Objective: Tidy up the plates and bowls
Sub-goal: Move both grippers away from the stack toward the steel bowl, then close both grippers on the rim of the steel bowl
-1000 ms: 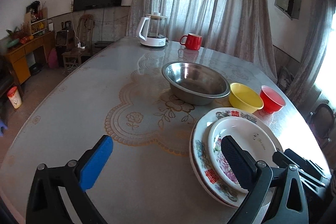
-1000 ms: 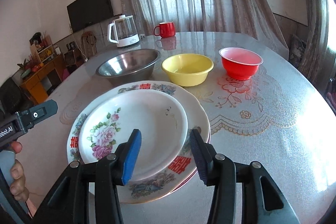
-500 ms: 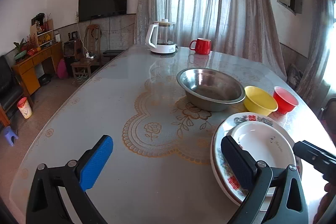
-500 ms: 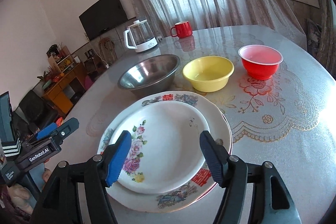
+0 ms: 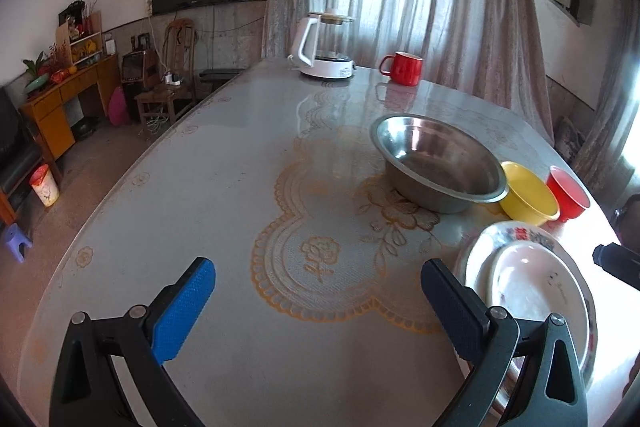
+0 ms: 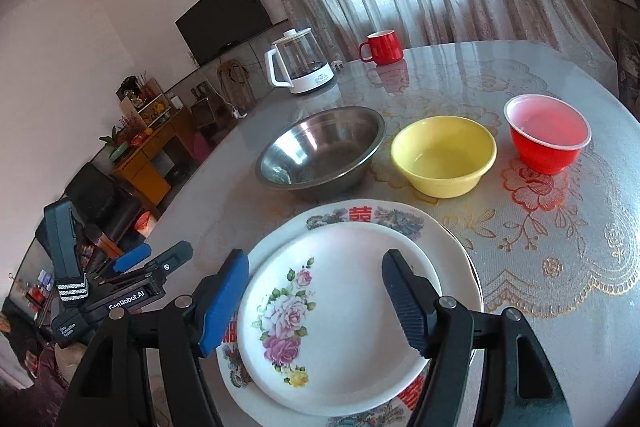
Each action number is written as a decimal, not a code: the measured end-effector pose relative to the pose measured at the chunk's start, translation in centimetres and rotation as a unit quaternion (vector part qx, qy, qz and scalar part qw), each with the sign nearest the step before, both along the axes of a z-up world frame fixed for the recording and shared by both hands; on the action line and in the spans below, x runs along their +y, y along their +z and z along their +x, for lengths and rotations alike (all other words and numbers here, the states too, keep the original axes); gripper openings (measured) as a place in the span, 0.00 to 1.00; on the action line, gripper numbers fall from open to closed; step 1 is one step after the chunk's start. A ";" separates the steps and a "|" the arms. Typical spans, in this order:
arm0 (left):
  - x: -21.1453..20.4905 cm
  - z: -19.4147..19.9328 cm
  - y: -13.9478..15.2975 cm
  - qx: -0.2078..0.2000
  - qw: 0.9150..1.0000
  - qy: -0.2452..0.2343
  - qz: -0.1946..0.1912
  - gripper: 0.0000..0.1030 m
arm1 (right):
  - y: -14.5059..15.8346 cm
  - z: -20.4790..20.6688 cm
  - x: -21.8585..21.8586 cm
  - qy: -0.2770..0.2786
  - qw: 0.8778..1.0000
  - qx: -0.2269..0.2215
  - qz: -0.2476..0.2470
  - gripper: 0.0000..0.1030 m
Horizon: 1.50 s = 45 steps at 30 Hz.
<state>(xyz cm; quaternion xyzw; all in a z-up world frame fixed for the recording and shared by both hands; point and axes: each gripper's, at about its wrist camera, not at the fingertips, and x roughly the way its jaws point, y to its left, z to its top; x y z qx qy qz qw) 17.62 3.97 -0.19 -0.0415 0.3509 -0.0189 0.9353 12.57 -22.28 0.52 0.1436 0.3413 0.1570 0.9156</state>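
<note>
Firstly, left wrist view. Left gripper point(image 5: 318, 301) spread wide, nothing between the jaws, poised above the glass-topped table with a lace-pattern cloth point(image 5: 224, 187). Large round stainless steel bowl point(image 5: 438, 163) standing near mid-table; yellow plastic bowl point(image 5: 528, 193) just beside it on the right, red plastic bowl point(image 5: 568, 193) next along. Large white plate with red characters and a floral rim point(image 5: 516, 235) at right, near the table edge, carrying a smaller white plate point(image 5: 536, 291) stacked on top. White electric kettle with a glass jug point(image 5: 326, 45) and red mug point(image 5: 404, 67) at the far end.

Next, right wrist view. Right gripper point(image 6: 314, 301) also parted, gripping nothing, held over the smaller white plate with a pink rose print point(image 6: 320, 307), one finger to either side of its centre; contact with the plate not determinable. Rose plate resting on the larger red-character plate point(image 6: 360, 217). Steel bowl point(image 6: 320, 151), yellow bowl point(image 6: 444, 155) and red bowl point(image 6: 548, 133) in a row behind the stack, left to right, none touching. Kettle point(image 6: 300, 67) and mug point(image 6: 382, 47) beyond. Left gripper point(image 6: 132, 269) visible at lower left, off the table edge.
</note>
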 end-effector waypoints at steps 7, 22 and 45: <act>1.2 3.3 0.3 0.014 1.000 0.004 -0.013 1.00 | 1.1 4.3 0.1 0.024 1.000 0.014 0.012 0.72; -0.3 9.2 0.2 0.030 0.998 -0.002 -0.046 1.00 | 1.1 15.8 -1.1 0.024 0.998 0.054 0.020 0.72; -4.5 14.8 -2.9 0.107 0.981 -0.080 -0.142 0.40 | -2.9 24.5 0.4 0.050 0.991 0.125 -0.017 0.77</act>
